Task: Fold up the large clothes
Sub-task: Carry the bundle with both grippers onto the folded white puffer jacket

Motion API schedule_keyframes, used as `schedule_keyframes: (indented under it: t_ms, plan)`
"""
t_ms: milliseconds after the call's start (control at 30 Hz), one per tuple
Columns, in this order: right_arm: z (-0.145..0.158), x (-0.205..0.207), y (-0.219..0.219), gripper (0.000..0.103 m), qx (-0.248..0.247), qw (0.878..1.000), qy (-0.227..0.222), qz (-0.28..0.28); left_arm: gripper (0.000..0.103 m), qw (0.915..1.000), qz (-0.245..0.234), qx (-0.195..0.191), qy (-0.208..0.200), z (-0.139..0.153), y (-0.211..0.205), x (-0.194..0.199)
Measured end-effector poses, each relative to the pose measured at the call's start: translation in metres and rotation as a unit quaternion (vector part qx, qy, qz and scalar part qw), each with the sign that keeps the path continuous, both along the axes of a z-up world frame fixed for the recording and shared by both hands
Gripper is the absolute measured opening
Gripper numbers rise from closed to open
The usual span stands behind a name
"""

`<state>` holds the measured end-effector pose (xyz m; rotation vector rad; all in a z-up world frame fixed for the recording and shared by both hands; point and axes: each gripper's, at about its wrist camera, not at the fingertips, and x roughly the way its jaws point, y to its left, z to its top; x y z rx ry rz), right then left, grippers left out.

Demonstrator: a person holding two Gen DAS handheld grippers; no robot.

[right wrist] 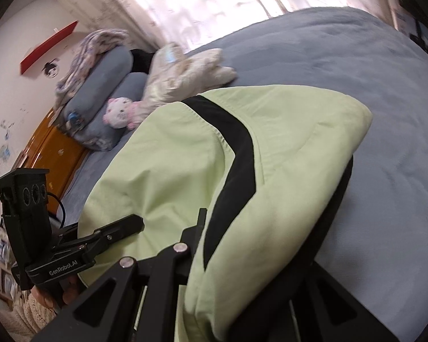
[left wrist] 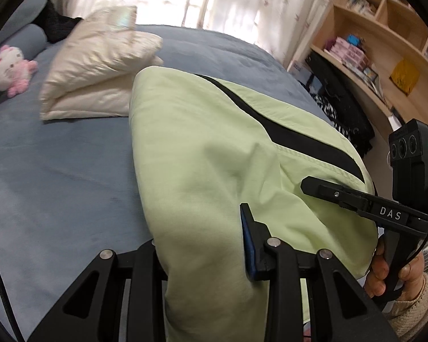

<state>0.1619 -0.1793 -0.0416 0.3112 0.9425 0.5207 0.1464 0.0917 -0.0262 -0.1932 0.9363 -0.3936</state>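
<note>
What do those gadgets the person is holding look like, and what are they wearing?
Both are matte black. The right gripper bears white "DAS" lettering and a three-lens camera box; the left gripper reads "GenRobot.AI", trailing a black cable. Blue pad lines one jaw. Knitted cream sleeve.

Left tool [left wrist: 202,242]: matte black frame with triangular cut-outs, round silver screw heads at the pivots, a blue pad lining the inner face of one finger [left wrist: 246,239]. Thin black cable along the left edge of its own view.

Right tool [left wrist: 339,193]: black, slim finger with small screws, white "DAS" lettering on the side. Boxy black camera block on top with three round lenses and a green light.

Seen from the right wrist, the left tool's body carries white "GenRobot.AI" lettering and a looped black cable.

Hands: bare skin, cream knitted sleeve cuffs.
</note>
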Motion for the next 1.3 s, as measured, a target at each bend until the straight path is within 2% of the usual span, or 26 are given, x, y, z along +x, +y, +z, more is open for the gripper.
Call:
schedule_keyframes:
  t_ms: [233,400,567,667,767,867,967,1067,1133,1167,1200,1267,1300]
  plan:
    - [0.057,-0.001,0.069,0.01,0.002,0.998,-0.047,0.04,0.03,0.9989,0.025,0.0,-0.04,0.052,0.074,-0.009]
    - [0.103,0.033,0.12,0.01,0.017,0.995,-0.078,0.06,0.03,0.9964,0.042,0.008,-0.073,0.099,0.126,0.021]
    - [0.155,0.093,0.169,0.01,0.025,0.991,-0.115,0.071,0.03,0.9908,0.051,0.034,-0.12,0.146,0.161,0.084]
    - [0.183,0.15,0.198,0.01,0.028,0.988,-0.135,0.073,0.03,0.9875,0.056,0.042,-0.141,0.168,0.187,0.146]
    - [0.195,0.2,0.22,0.01,0.029,0.986,-0.149,0.069,0.03,0.9862,0.061,0.039,-0.149,0.175,0.21,0.209]
    - [0.195,0.258,0.238,0.01,0.032,0.986,-0.157,0.052,0.03,0.9874,0.061,0.032,-0.142,0.165,0.228,0.276]
    - [0.18,0.302,0.25,0.01,0.044,0.987,-0.146,0.04,0.03,0.9896,0.066,0.023,-0.126,0.143,0.232,0.331]
    - [0.149,0.345,0.259,0.01,0.047,0.99,-0.128,0.027,0.031,0.9936,0.066,0.014,-0.09,0.102,0.245,0.389]
    - [0.117,0.372,0.262,0.01,0.047,0.994,-0.096,0.014,0.033,0.996,0.071,0.012,-0.053,0.069,0.248,0.412]
    - [0.103,0.38,0.261,0.01,0.046,0.996,-0.082,0.008,0.038,0.9965,0.077,0.012,-0.029,0.053,0.251,0.425]
    - [0.082,0.388,0.259,0.01,0.036,0.997,-0.064,-0.008,0.048,0.9957,0.092,0.007,0.0,0.03,0.257,0.44]
    - [0.055,0.401,0.253,0.013,0.043,0.998,-0.034,-0.023,0.061,0.9924,0.114,-0.032,0.032,0.002,0.269,0.456]
    - [0.041,0.406,0.245,0.017,0.058,0.998,-0.018,-0.029,0.065,0.991,0.118,-0.052,0.037,-0.007,0.274,0.461]
